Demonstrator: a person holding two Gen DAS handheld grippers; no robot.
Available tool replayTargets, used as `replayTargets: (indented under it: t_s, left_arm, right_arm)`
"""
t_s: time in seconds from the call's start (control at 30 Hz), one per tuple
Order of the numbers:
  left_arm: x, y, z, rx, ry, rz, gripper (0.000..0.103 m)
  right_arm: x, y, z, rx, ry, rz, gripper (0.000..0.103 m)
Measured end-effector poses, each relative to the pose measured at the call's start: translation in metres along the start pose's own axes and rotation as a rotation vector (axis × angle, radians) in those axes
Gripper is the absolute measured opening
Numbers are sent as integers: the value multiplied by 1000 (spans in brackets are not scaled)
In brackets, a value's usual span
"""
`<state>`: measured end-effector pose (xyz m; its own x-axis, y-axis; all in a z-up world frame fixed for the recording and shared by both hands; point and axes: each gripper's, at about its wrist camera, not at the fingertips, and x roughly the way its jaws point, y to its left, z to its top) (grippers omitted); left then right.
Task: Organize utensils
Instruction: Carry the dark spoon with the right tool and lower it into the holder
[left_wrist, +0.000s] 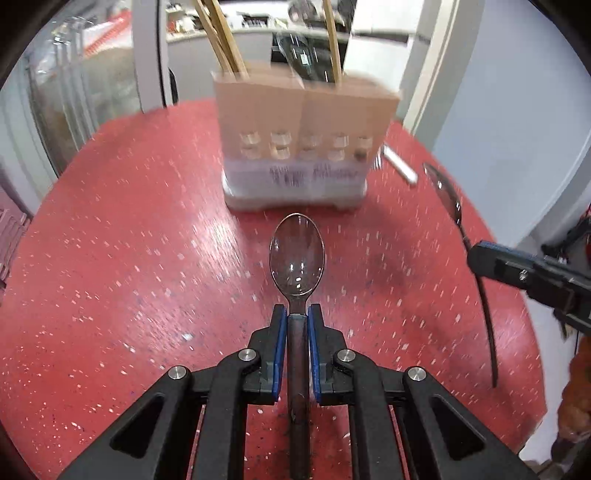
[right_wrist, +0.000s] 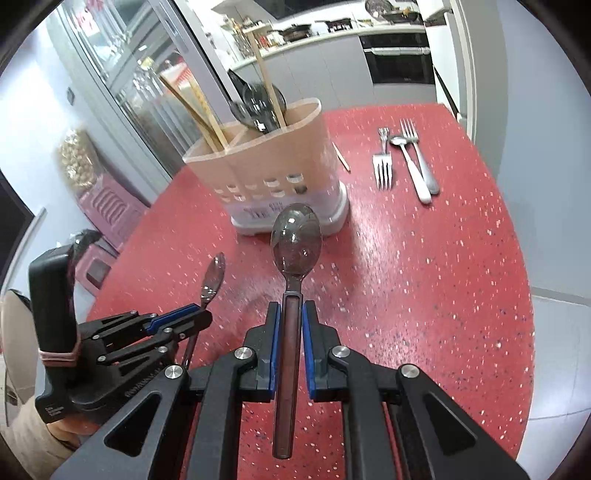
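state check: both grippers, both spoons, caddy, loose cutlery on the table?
left gripper: shut on left spoon
left spoon: held by its handle, bowl forward
right gripper: shut on right spoon
right spoon: held by its handle, bowl forward
caddy: upright, holds chopsticks and dark utensils
forks and metal spoon: lying flat on table

Wide bare red table (right_wrist: 424, 280) lies open ahead of both grippers, right up to the utensil holder (right_wrist: 273, 177), which blocks the middle. Its top is crowded with chopsticks (right_wrist: 195, 110) and dark spoons (right_wrist: 255, 105) (the front compartment looks freer). Right of it, forks and a spoon (right_wrist: 406, 158) litter the far corner.
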<state>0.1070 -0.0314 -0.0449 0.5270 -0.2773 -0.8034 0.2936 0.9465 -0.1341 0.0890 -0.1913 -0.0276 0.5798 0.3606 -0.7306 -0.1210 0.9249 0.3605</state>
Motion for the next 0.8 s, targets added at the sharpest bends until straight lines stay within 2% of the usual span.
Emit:
replayTargets:
  t_s: [0.17,0.47,0.8]
  left_arm:
    - [-33,1,17,-35,-110,-4,36]
    - [-77,11,63,-73,-268,-23,36]
    - [-77,32,135,-112,-395,3,36]
  right_arm:
    - [-21,7,15,-28,-86,48,12]
    - [-48,23,64,-102,-204,57,12]
    - [-41,34,132,-138,-304,50,12]
